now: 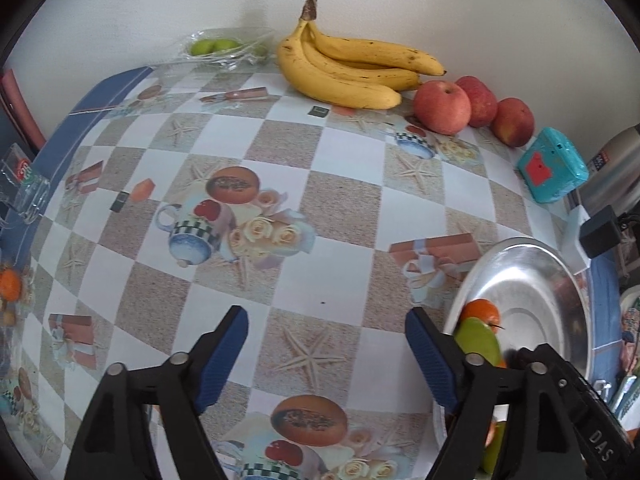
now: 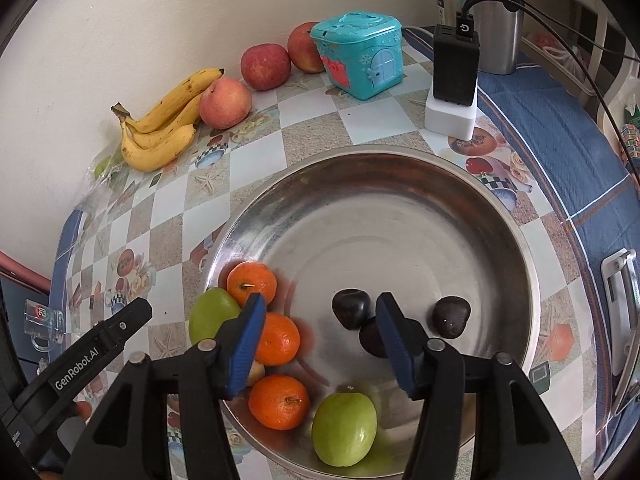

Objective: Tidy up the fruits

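A steel bowl [image 2: 400, 184] holds three oranges [image 2: 251, 283], two green fruits [image 2: 345, 429] and three dark plums [image 2: 350, 307]. My right gripper [image 2: 320, 332] is open and empty, hovering over the bowl between the oranges and the plums. My left gripper [image 1: 326, 348] is open and empty above the bare tablecloth, left of the bowl [image 1: 528, 276]. A banana bunch [image 1: 344, 68] and three red apples [image 1: 442, 106] lie by the wall; they also show in the right wrist view, bananas [image 2: 160, 128] and apples [image 2: 225, 102]. A clear bag of green fruits [image 1: 218, 46] lies at the back.
A teal toy house box [image 2: 360, 52] stands by the apples. A black charger on a white block [image 2: 454, 80] and a steel flask [image 2: 480, 8] stand behind the bowl. A clear plastic holder [image 1: 20, 184] and an orange [image 1: 9, 284] sit at the table's left edge.
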`<state>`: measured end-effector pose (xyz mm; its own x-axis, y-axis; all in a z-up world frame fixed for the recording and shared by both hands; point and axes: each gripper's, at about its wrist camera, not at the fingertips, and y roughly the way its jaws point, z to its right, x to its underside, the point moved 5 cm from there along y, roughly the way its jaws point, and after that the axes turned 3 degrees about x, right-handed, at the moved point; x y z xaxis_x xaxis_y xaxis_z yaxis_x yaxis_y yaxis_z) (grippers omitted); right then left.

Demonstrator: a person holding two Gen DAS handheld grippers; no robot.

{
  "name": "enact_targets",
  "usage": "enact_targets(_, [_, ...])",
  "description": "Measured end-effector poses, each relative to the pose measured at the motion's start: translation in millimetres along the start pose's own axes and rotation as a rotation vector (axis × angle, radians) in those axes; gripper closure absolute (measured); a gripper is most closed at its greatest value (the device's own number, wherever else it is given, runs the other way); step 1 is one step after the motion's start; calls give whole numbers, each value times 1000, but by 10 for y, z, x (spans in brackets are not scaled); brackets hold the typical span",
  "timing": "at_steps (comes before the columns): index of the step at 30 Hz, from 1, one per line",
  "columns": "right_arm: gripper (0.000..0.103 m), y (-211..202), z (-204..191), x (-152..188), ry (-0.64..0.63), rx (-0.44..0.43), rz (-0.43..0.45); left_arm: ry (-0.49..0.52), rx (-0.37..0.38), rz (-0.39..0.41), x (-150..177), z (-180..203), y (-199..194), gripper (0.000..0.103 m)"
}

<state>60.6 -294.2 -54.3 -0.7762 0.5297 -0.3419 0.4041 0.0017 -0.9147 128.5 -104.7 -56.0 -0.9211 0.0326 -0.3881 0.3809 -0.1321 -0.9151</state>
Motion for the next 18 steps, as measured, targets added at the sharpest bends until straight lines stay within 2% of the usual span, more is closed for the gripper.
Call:
enact_targets(2, [31,7,-14,0,-10,11,2,2,-31,11,-5,-56,9,6])
enact_targets(3, [31,9,-22,2,-16,14,2,1,-46,20,-10,-91,11,2])
enact_targets(5, [29,24,-45,9,-32,16,-1,0,-60,32,-22,-139,5,0])
enact_targets(6, [21,28,-57,17,-40,18,-1,-1,-65,37,-29,-166,1,0])
enact_targets(8, [15,27,-87,30,-57,24,9,2,-75,52,-42,-214,-6,0])
enact_targets(12, [11,11,-154,45,-87,27,30,24,-97,75,-44,-275,-14,0])
enact_targets(18, [11,5,-245,77,-116,35,44,65,-101,103,-4,-300,-45,0])
